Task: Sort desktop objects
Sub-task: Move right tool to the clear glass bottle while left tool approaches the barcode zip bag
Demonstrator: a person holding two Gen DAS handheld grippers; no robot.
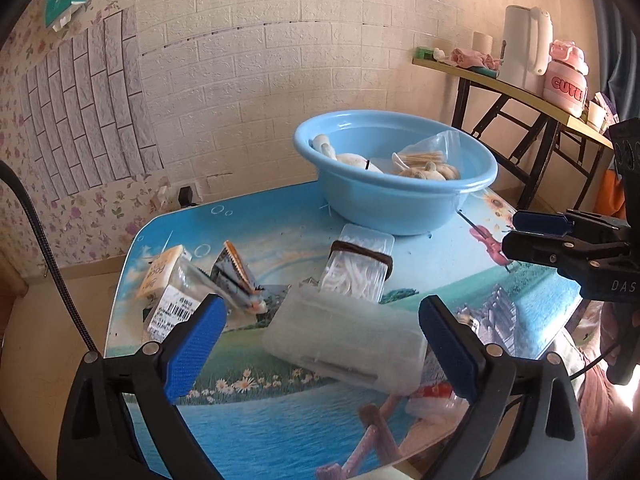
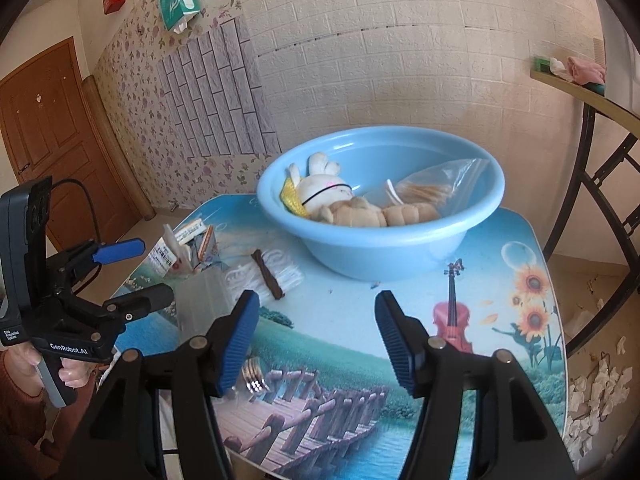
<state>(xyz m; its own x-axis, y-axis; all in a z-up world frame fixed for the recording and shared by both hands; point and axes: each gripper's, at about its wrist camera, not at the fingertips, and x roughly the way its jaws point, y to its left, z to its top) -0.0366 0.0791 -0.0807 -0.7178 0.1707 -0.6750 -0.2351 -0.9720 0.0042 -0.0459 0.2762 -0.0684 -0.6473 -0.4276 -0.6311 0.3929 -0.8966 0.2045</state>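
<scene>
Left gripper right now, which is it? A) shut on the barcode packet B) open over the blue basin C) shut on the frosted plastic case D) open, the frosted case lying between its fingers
D: the left gripper is open, its fingers either side of the frosted plastic case on the table, with gaps visible at both pads.

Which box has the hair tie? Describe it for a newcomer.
Start at the blue basin on the table. Just in front sits a clear box of white loops, partly tucked behind a frosted case. Only it has a brown hair tie wrapped round it.
</scene>
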